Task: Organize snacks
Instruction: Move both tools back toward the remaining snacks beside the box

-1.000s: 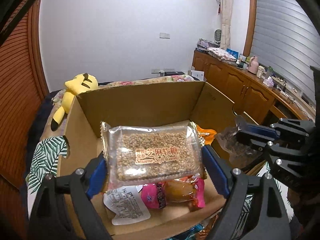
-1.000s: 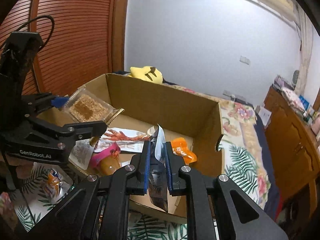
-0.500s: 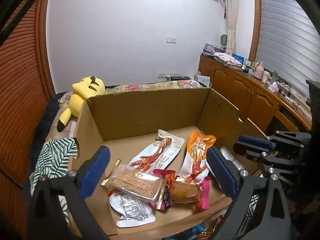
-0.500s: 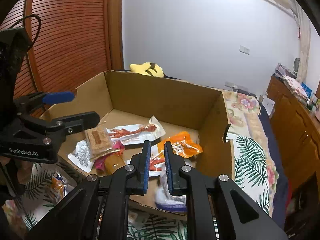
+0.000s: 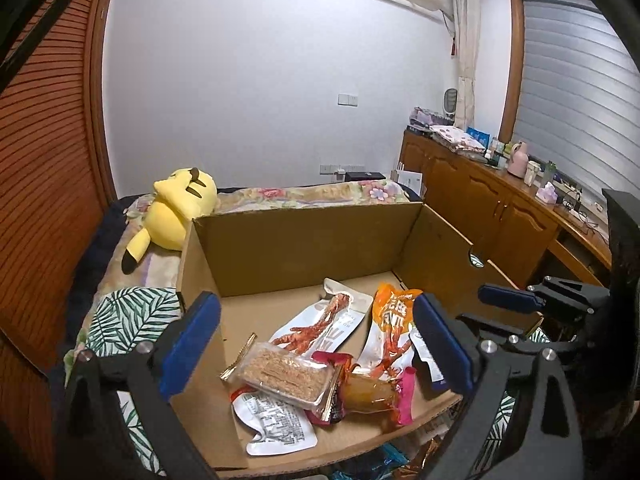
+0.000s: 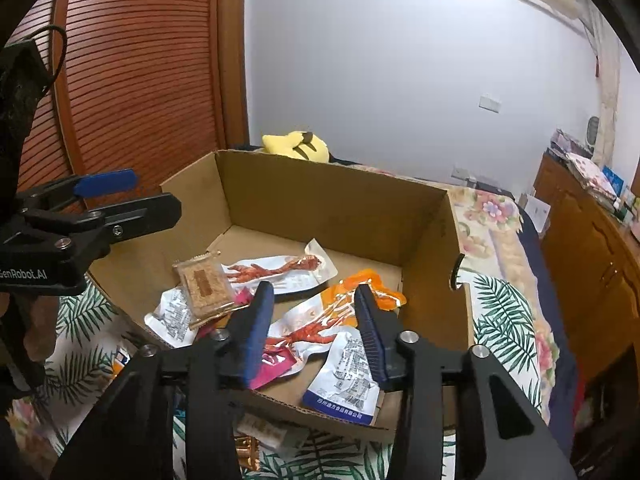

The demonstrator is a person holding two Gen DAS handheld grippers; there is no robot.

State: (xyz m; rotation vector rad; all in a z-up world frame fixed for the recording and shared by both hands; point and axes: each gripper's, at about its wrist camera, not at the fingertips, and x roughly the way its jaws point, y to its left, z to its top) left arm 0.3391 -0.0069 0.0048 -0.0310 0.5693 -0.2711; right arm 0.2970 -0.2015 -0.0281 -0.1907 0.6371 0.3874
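Cardboard box [image 6: 340, 208]: six snack packets inside, sesame candy pack [image 5: 286, 376] topmost | left gripper [image 5: 316, 344]: wide, empty | right gripper [image 6: 314, 328]: jaws opening, nothing between | remaining: loose packets [image 6: 260, 432] outside, below box's near edge.

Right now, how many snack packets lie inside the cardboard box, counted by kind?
Sesame candy pack: 1
Chicken-feet packets, picture side up: 2
White packets, printed back up: 2
Pink packet: 1
Total: 6
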